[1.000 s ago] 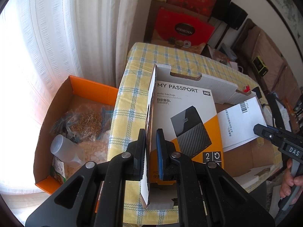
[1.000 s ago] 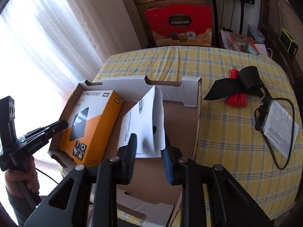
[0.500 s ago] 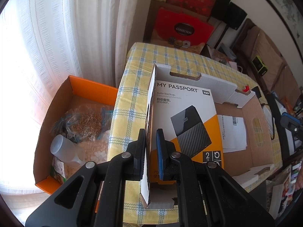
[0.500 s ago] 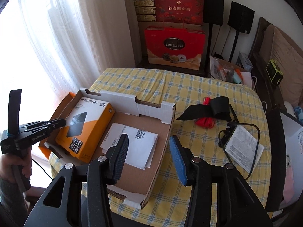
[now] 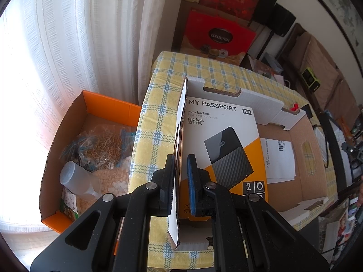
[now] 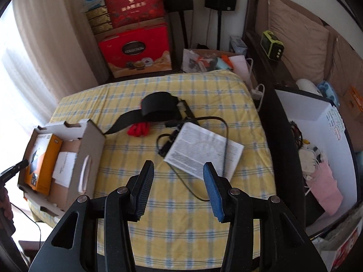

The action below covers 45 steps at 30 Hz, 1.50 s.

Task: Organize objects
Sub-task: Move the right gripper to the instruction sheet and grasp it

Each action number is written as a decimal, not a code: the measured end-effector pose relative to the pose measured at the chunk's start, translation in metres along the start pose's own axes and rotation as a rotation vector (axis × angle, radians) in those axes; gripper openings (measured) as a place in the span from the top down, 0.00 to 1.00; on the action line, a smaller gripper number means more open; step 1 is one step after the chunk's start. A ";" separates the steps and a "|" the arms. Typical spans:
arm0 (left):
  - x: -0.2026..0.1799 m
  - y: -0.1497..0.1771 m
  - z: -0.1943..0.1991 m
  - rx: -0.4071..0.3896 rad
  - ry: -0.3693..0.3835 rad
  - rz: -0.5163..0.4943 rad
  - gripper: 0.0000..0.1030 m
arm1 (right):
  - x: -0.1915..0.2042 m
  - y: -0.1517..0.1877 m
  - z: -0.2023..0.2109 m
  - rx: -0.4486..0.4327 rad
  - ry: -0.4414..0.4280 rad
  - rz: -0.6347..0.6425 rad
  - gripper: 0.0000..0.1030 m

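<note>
My left gripper (image 5: 181, 181) is shut on the left wall (image 5: 179, 149) of a shallow cardboard box (image 6: 88, 158) on the yellow checked table (image 6: 181, 215). Inside lie an orange and white hard-drive box (image 5: 222, 149) and a white paper with a barcode (image 5: 276, 156). My right gripper (image 6: 178, 188) is open and empty above the table, to the right of the box. Ahead of it lie a printed leaflet (image 6: 202, 151), a black cable (image 6: 224, 136), a black strap (image 6: 158, 108) and a red cord (image 6: 138, 129).
An orange carton (image 5: 109, 104) with bags and a plastic cup stands on the floor left of the table. Red gift boxes (image 6: 136, 49) stand beyond the far edge. A white open bin (image 6: 317, 136) with clutter is to the right.
My right gripper let go of the white paper, which now lies flat in the box, opened, and swung back and right over the table. My left gripper kept its hold.
</note>
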<state>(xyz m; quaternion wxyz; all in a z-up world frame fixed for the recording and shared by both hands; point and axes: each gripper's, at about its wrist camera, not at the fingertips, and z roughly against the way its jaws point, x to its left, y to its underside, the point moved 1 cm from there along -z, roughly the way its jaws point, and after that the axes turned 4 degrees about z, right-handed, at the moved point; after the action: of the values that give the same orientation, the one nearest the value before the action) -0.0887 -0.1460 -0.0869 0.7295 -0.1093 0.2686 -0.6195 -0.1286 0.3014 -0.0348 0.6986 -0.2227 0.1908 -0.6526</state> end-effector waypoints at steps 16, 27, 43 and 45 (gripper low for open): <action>0.000 0.000 0.000 0.000 -0.003 -0.001 0.90 | -0.101 -0.001 -0.048 0.030 -0.066 -0.262 0.66; -0.002 -0.001 0.000 0.000 -0.008 -0.005 0.90 | -0.103 0.002 -0.074 0.056 -0.156 -0.278 0.68; -0.003 0.000 -0.001 0.002 -0.015 -0.010 0.90 | -0.072 -0.001 -0.071 0.027 -0.433 -0.294 0.88; -0.003 0.000 -0.001 0.002 -0.016 -0.010 0.90 | -0.064 -0.003 -0.066 0.011 -0.468 -0.286 0.88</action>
<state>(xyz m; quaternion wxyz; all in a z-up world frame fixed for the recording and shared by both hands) -0.0894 -0.1429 -0.0868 0.7286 -0.1149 0.2614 -0.6226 -0.1725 0.3612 -0.0895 0.6257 -0.3885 -0.0129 -0.6763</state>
